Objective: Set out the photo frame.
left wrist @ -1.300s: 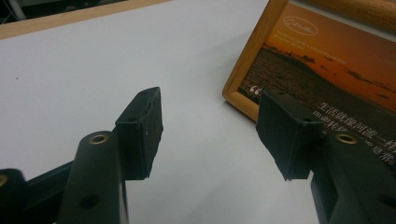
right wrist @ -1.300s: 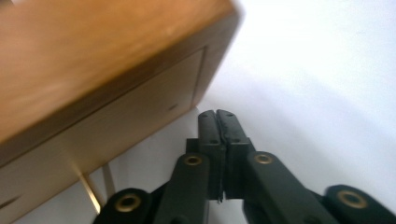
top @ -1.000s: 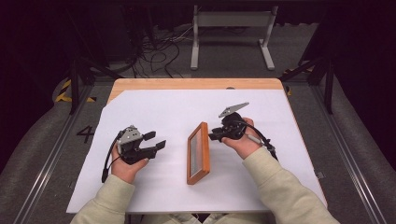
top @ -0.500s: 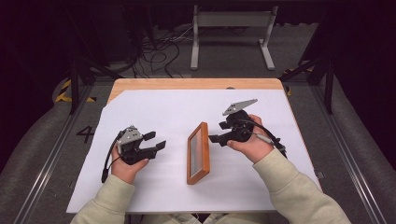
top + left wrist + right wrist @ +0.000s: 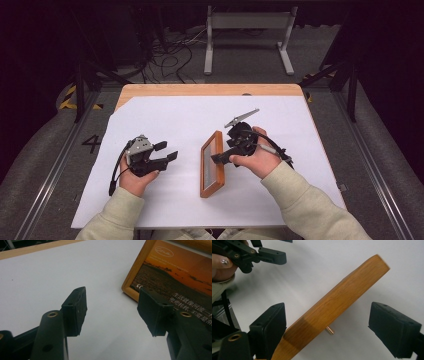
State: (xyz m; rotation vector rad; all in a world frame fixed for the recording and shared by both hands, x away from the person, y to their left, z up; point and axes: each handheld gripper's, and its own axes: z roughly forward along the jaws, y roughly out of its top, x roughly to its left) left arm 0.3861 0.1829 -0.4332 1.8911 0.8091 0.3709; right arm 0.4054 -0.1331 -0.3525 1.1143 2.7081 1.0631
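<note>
The right gripper [image 5: 220,158] sits just right of the wooden picture frame [image 5: 212,164], held in the person's right hand [image 5: 258,159]. Its jaws have just been opening and now stand spread. In the right gripper view the frame's wooden top edge [image 5: 332,307] runs between the two black pads [image 5: 272,325], very close to the left one and clear of the right one, so nothing is pinched. A small metal peg [image 5: 329,330] sticks out from the frame's back there. The gripper's grey three-cornered plate [image 5: 241,118] points to the far side, and its cable [image 5: 272,148] trails over the right hand towards the sleeve [image 5: 310,205].

The frame stands on edge on the white sheet [image 5: 180,115] near the middle of the table [image 5: 210,90], its long side running near to far, tilted a little. Its picture side faces left; the left gripper view shows an orange sunset print [image 5: 185,272] with pale lettering.

The left gripper [image 5: 167,154] rests well to the left of the frame in the person's left hand [image 5: 132,177], apart from it. Its jaws are spread with only bare white sheet between them, tips pointing right towards the frame.
</note>
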